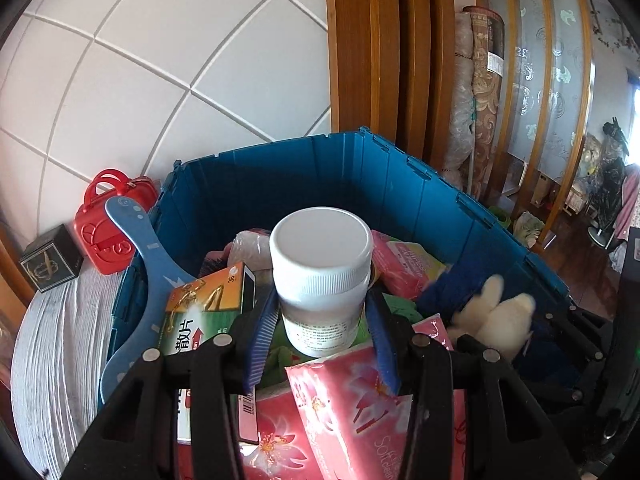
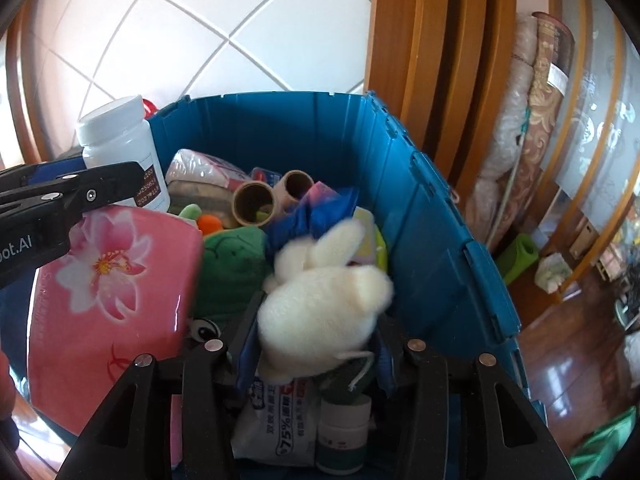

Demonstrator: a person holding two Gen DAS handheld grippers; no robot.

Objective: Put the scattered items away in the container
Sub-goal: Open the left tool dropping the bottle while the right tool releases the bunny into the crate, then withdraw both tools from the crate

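Pink tissue packs [image 1: 352, 412] lie closest under the left claw [image 1: 320, 320], whose blue-padded fingers [image 1: 262, 340] are clamped on the sides of a white-capped bottle [image 1: 322, 276], held upright above the heap inside the blue container [image 1: 400, 184]. Beside it a green and orange medicine box [image 1: 204, 308] leans near the container's left wall, with a blue paddle-shaped piece [image 1: 140, 276] resting across that rim. Outside the rim, on the striped desk [image 1: 60, 340], a red toy bag [image 1: 108, 224] and a dark small box [image 1: 50, 264] stand close to the tiled wall.

From the right wrist, the right claw [image 2: 316, 320] grips a white plush toy [image 2: 324, 300] over the container's near right part, just inside the right wall [image 2: 436, 248]. Cardboard tubes [image 2: 256, 204], a green plush [image 2: 232, 264] and a wipes packet [image 2: 280, 424] crowd the contents. Only the far inner wall rises bare above the pile.
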